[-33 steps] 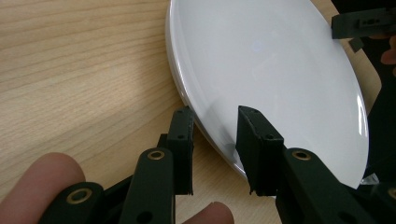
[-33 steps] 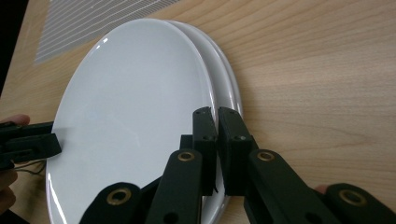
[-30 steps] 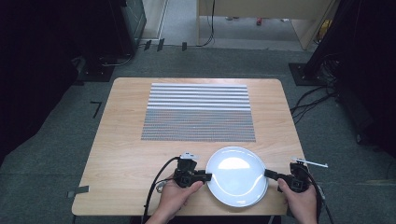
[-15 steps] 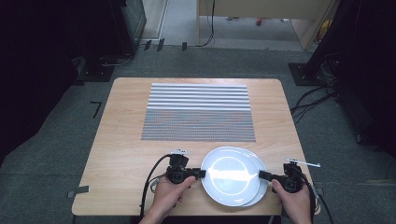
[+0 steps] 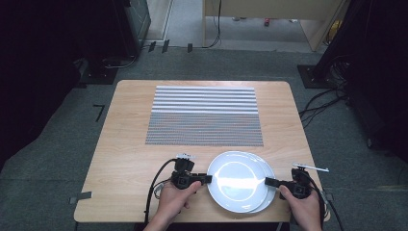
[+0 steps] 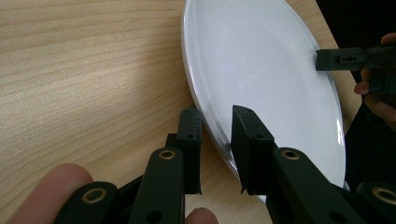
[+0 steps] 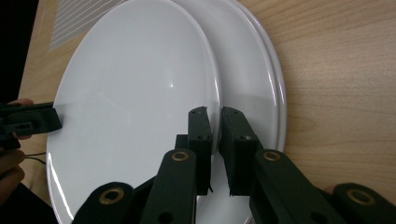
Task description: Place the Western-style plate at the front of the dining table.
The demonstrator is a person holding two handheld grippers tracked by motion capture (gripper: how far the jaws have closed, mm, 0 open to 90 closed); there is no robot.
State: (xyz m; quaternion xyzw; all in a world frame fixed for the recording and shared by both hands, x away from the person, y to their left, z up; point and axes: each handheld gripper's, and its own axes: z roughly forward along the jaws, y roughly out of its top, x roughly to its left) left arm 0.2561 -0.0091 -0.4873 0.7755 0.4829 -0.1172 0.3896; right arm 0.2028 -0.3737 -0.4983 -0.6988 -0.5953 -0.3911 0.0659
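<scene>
- The left gripper (image 5: pixel 208 179), held in the person's left hand (image 5: pixel 174 198), sits at the near edge of the wooden table (image 5: pixel 125 144); its jaws stand narrowly apart astride the left rim of the top plate (image 5: pixel 235 180), one above and one below, and I cannot tell whether they pinch it.
- The top plate is white and shifted left over a 2nd white plate (image 5: pixel 267 190), whose rim peeks out at the right.
- A striped mat (image 5: pixel 204 115) lies farther back on the table, well apart from the plates.
- The right gripper (image 5: pixel 267 182), in the right hand (image 5: pixel 302 207), has its jaws closed tight on the right rim of the top plate (image 7: pixel 140 116).
</scene>
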